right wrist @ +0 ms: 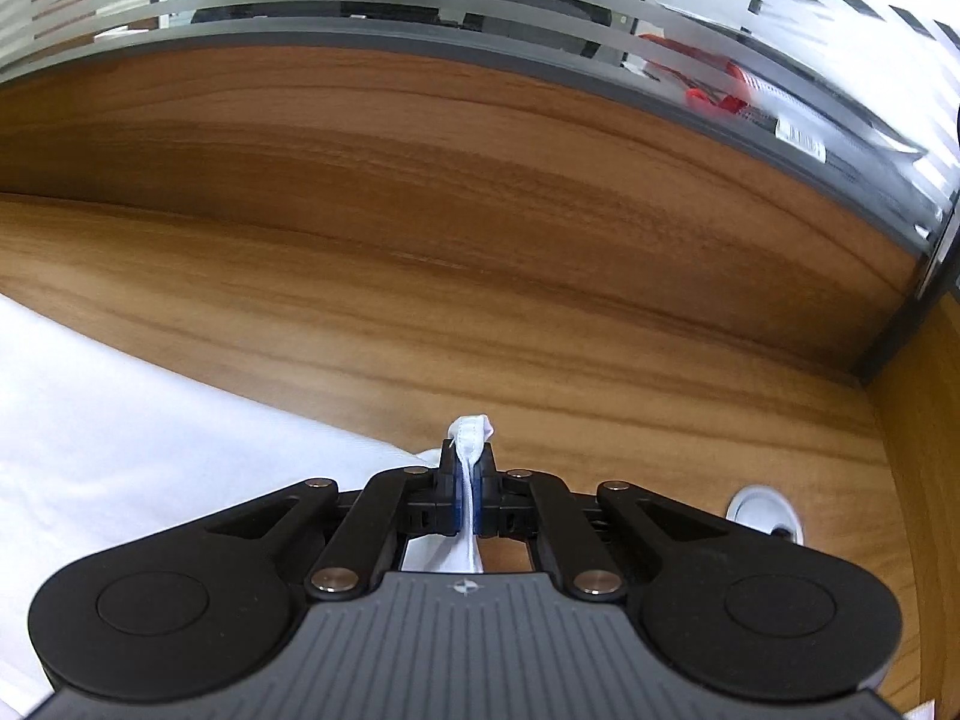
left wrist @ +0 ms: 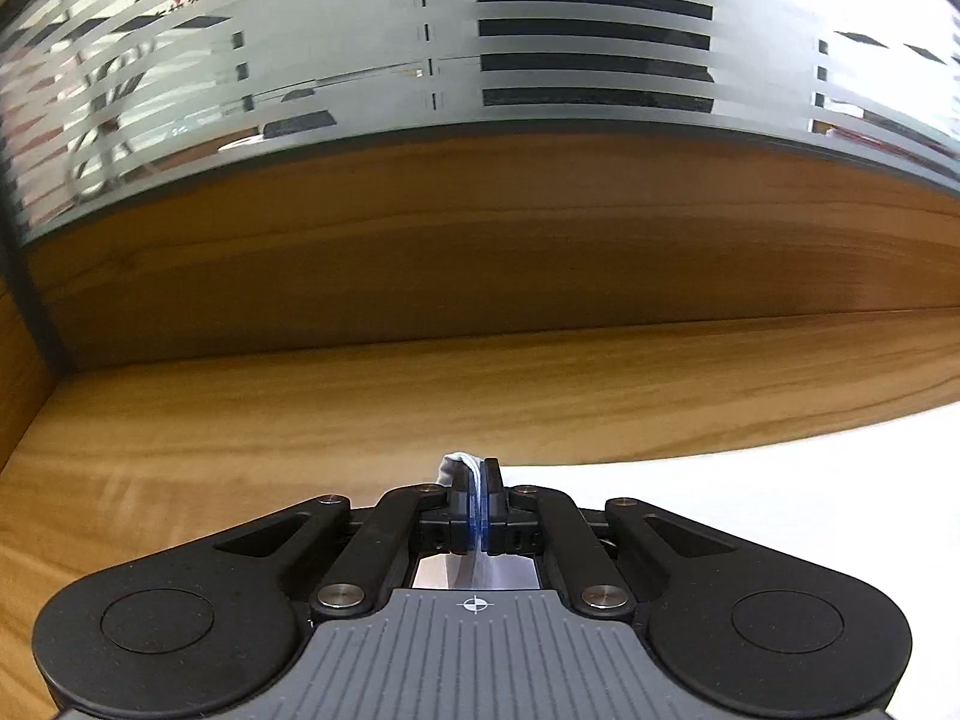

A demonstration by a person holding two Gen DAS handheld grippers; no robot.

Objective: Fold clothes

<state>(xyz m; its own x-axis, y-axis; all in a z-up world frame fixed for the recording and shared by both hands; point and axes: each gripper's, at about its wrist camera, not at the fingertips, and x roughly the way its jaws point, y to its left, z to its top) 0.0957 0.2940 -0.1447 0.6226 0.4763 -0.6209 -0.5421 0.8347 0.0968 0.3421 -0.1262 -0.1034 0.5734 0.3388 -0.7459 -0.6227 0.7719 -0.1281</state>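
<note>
A white garment [left wrist: 780,510] lies spread on the wooden desk [left wrist: 300,420], filling the lower right of the left wrist view. My left gripper [left wrist: 477,474] is shut on a small bunched bit of its edge, which pokes out above the fingertips. In the right wrist view the same white garment [right wrist: 120,420] covers the lower left. My right gripper [right wrist: 468,450] is shut on a hemmed corner of it, with a stitched fold sticking up between the pads. Cloth hangs down behind both pairs of fingers.
A wooden back panel [left wrist: 480,228] rises behind the desk, topped by striped frosted glass [left wrist: 360,60]. A side panel [right wrist: 918,420] closes the desk on the right. A white cable grommet [right wrist: 765,510] sits in the desk [right wrist: 540,330] near my right gripper.
</note>
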